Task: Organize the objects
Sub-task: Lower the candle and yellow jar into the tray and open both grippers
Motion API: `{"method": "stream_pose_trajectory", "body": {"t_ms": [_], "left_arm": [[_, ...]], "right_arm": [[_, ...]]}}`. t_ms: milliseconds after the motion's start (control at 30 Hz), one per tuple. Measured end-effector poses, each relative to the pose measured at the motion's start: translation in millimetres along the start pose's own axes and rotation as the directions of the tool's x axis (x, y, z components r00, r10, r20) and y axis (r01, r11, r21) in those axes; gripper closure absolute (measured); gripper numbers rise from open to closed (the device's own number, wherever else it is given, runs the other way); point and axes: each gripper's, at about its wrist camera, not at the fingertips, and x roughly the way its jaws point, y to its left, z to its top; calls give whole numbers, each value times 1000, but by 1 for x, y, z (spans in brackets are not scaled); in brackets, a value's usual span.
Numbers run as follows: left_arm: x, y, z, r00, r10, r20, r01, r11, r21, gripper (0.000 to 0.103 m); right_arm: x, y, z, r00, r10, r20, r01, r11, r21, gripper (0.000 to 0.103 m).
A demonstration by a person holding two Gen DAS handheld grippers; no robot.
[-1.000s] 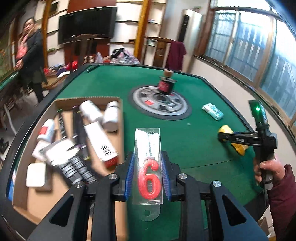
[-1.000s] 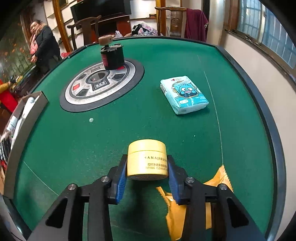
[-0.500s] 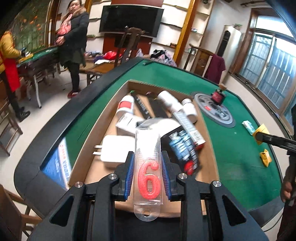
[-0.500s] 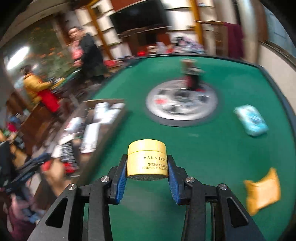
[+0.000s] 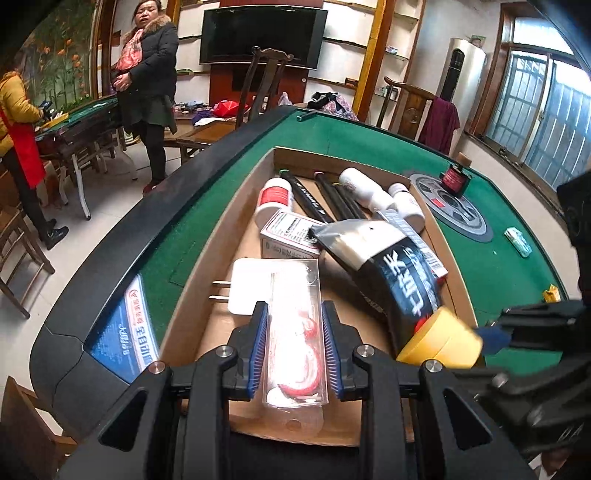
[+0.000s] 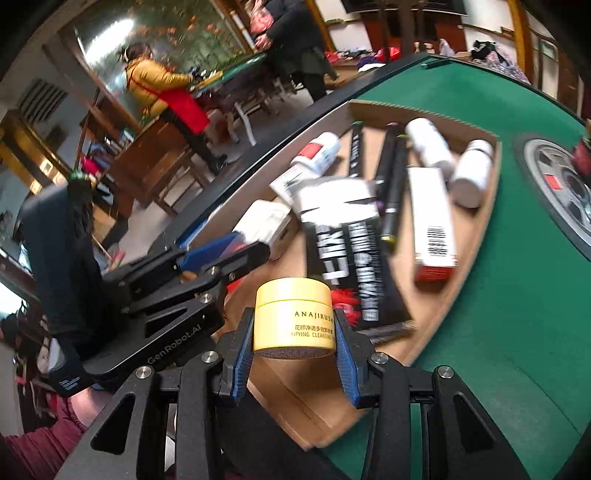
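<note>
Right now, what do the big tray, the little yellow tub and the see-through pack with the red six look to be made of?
Tray: plain brown cardboard, matt, with raw cut edges. Yellow tub: probably plastic, smooth satin sides with printed lettering and a separate lid. See-through pack: clear glossy plastic that catches glare; the red six inside looks like a wax candle, though glare hides detail.

Mahjong parlour: green-felt tables (image 5: 480, 266), wall TV (image 5: 262, 33)

I've got bright daylight from the windows (image 5: 546, 122), glare bleaching the candle packet (image 5: 295, 332), motion smear across my right wrist view, cardboard box (image 6: 476, 236) contents soft, fisheye bending edges, black vignette corners
</note>
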Motion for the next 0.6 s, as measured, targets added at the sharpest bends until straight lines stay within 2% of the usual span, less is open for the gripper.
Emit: {"method": "stream_pose_trajectory", "body": {"t_ms": [100, 167, 300, 367, 600], "left_arm": [[-3, 11, 1, 1000, -18, 10, 18, 999, -37, 73], [-8, 16, 2, 1000, -24, 20, 25, 998, -58, 60], [-27, 18, 5, 997, -4, 73, 9, 998, -64, 41], [-35, 14, 7, 996, 22, 92, -17, 999, -49, 29], [-51, 2, 11, 982, 144, 120, -144, 989, -9, 19]], "right_arm": [[14, 5, 1, 1000, -4, -20, 4, 1000, -13, 59], [20, 5, 2, 999, -27, -25, 26, 999, -22, 59], [30, 3, 6, 998, -58, -30, 57, 998, -26, 59], [33, 5, 9, 997, -69, -32, 68, 997, -33, 59], [36, 16, 5, 987, -163, 11, 163, 979, -122, 59]]}}
